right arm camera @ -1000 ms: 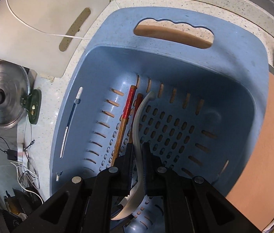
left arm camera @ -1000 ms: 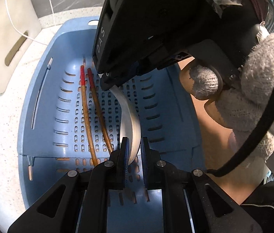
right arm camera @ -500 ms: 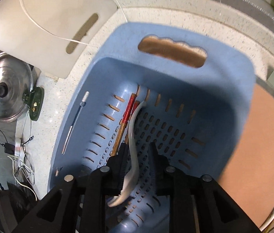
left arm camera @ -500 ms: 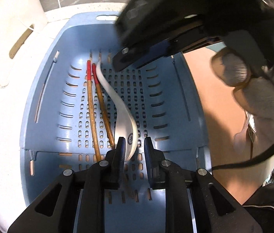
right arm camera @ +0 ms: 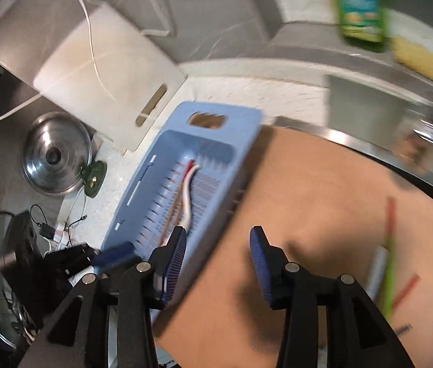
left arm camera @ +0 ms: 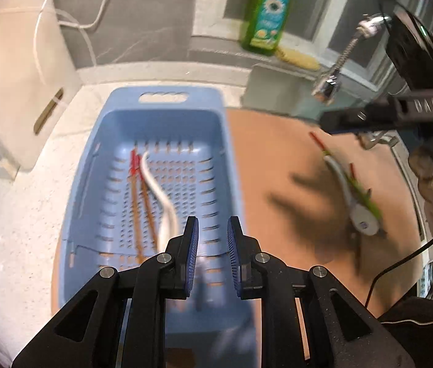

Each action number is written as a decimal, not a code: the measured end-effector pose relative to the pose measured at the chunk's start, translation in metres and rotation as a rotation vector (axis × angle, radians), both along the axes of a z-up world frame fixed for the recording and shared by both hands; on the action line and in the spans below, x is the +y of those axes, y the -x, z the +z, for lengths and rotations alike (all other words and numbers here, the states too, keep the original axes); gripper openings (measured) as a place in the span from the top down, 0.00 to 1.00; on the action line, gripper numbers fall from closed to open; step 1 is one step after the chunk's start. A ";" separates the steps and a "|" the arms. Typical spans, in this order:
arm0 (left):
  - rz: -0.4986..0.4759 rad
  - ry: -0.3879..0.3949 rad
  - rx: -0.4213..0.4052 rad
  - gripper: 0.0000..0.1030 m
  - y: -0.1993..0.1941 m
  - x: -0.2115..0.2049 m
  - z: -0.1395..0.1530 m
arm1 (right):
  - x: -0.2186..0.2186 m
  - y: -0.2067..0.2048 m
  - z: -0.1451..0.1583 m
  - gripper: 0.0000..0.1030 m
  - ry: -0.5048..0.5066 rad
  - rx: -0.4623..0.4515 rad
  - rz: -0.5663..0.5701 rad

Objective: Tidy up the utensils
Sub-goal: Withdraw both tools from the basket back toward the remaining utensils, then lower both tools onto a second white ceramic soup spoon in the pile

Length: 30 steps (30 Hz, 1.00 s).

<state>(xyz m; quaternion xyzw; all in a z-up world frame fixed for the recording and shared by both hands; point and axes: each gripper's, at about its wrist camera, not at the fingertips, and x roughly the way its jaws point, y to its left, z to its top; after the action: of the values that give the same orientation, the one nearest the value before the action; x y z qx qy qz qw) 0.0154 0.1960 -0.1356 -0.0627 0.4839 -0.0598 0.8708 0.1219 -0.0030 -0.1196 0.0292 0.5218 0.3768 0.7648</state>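
Observation:
A blue slotted basket (left arm camera: 109,141) (right arm camera: 216,122) holds a white spoon (left arm camera: 158,190) (right arm camera: 188,197) and red-tipped chopsticks (left arm camera: 133,178). More utensils lie on the orange board: a white spoon (left arm camera: 360,217), green and red chopsticks (left arm camera: 360,187) (right arm camera: 388,263). My left gripper (left arm camera: 212,239) is open and empty above the basket's near end. My right gripper (right arm camera: 218,260) is open and empty above the basket's edge and the board; it also shows at the right of the left wrist view (left arm camera: 369,119).
An orange board (left arm camera: 293,159) (right arm camera: 323,202) lies right of the basket. A white cutting board (right arm camera: 106,73), a steel pot lid (right arm camera: 54,153), cables, a green bottle (left arm camera: 267,9), a yellow sponge (left arm camera: 297,56) and a tap (left arm camera: 336,70) surround the speckled counter.
Both grippers let go of the white spoon, opened and pulled up and back from the basket. The spoon now lies in the basket beside the chopsticks. The right gripper swung right.

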 end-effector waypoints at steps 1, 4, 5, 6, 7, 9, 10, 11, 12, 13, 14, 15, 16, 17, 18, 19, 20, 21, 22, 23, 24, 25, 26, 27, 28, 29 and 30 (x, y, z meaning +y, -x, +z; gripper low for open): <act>-0.008 0.003 -0.003 0.83 -0.001 -0.005 0.002 | -0.020 0.004 0.002 0.52 -0.005 -0.020 -0.025; -0.050 0.003 -0.008 0.83 -0.005 -0.029 -0.001 | -0.070 0.009 0.003 0.48 -0.053 -0.052 -0.103; -0.066 0.002 -0.006 0.83 -0.006 -0.038 -0.003 | -0.083 0.009 0.002 0.48 -0.065 -0.050 -0.127; -0.087 0.003 -0.001 0.83 -0.007 -0.048 -0.003 | -0.099 0.007 0.001 0.48 -0.077 -0.043 -0.150; -0.100 0.004 0.002 0.83 -0.008 -0.055 -0.002 | -0.116 0.007 -0.003 0.48 -0.085 -0.029 -0.178; -0.137 0.004 0.010 0.83 -0.009 -0.071 -0.004 | -0.136 0.007 -0.008 0.48 -0.086 -0.017 -0.217; -0.156 0.007 0.016 0.83 -0.009 -0.080 -0.005 | -0.144 0.006 -0.012 0.48 -0.079 -0.010 -0.238; -0.176 0.010 0.024 0.83 -0.009 -0.089 -0.006 | -0.154 0.005 -0.018 0.48 -0.072 0.010 -0.253; -0.201 0.010 0.033 0.83 -0.010 -0.100 -0.008 | -0.161 0.005 -0.023 0.48 -0.071 0.029 -0.258; -0.215 0.009 0.036 0.83 -0.010 -0.106 -0.009 | -0.166 0.005 -0.029 0.48 -0.069 0.056 -0.265; -0.237 0.014 0.040 0.83 -0.010 -0.116 -0.011 | -0.170 0.005 -0.034 0.48 -0.067 0.077 -0.269; -0.259 0.022 0.044 0.83 -0.010 -0.124 -0.011 | -0.173 0.004 -0.039 0.48 -0.066 0.097 -0.269; -0.285 0.026 0.047 0.83 -0.010 -0.135 -0.012 | -0.176 0.005 -0.044 0.48 -0.067 0.112 -0.272; -0.308 0.025 0.050 0.83 -0.008 -0.144 -0.013 | -0.180 0.004 -0.050 0.48 -0.068 0.130 -0.285; -0.333 0.025 0.050 0.83 -0.007 -0.154 -0.013 | -0.182 0.006 -0.053 0.48 -0.071 0.140 -0.289; -0.362 0.024 0.047 0.83 -0.005 -0.164 -0.013 | -0.185 0.006 -0.057 0.50 -0.080 0.157 -0.291; -0.389 0.021 0.044 0.83 -0.004 -0.174 -0.013 | -0.187 0.005 -0.062 0.51 -0.090 0.178 -0.297; -0.416 0.015 0.044 0.83 -0.003 -0.186 -0.014 | -0.188 0.005 -0.066 0.55 -0.098 0.197 -0.299; -0.445 0.006 0.044 0.83 -0.002 -0.198 -0.016 | -0.189 0.005 -0.069 0.57 -0.100 0.206 -0.298; -0.462 -0.003 0.045 0.83 -0.002 -0.208 -0.017 | -0.190 0.005 -0.072 0.58 -0.101 0.216 -0.297; -0.473 -0.007 0.046 0.83 -0.001 -0.212 -0.018 | -0.189 0.006 -0.074 0.59 -0.098 0.219 -0.295; -0.485 -0.012 0.047 0.83 -0.001 -0.220 -0.020 | -0.188 0.006 -0.075 0.60 -0.097 0.222 -0.290; -0.496 -0.013 0.047 0.83 -0.002 -0.227 -0.021 | -0.187 0.006 -0.077 0.60 -0.098 0.228 -0.284; -0.500 -0.012 0.048 0.83 -0.002 -0.230 -0.022 | -0.187 0.006 -0.078 0.60 -0.104 0.235 -0.281; -0.506 -0.013 0.049 0.83 -0.003 -0.234 -0.023 | -0.187 0.007 -0.079 0.61 -0.111 0.241 -0.280; -0.511 -0.018 0.050 0.83 -0.004 -0.238 -0.025 | -0.188 0.006 -0.079 0.61 -0.117 0.246 -0.278; -0.515 -0.025 0.051 0.83 -0.004 -0.240 -0.026 | -0.189 0.006 -0.079 0.64 -0.124 0.252 -0.278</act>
<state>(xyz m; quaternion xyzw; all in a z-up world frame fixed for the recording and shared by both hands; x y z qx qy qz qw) 0.0198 -0.0441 -0.1615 0.0717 0.5066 -0.2719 0.8150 0.1164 -0.1915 -0.1991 0.1948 0.5801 0.2924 0.7348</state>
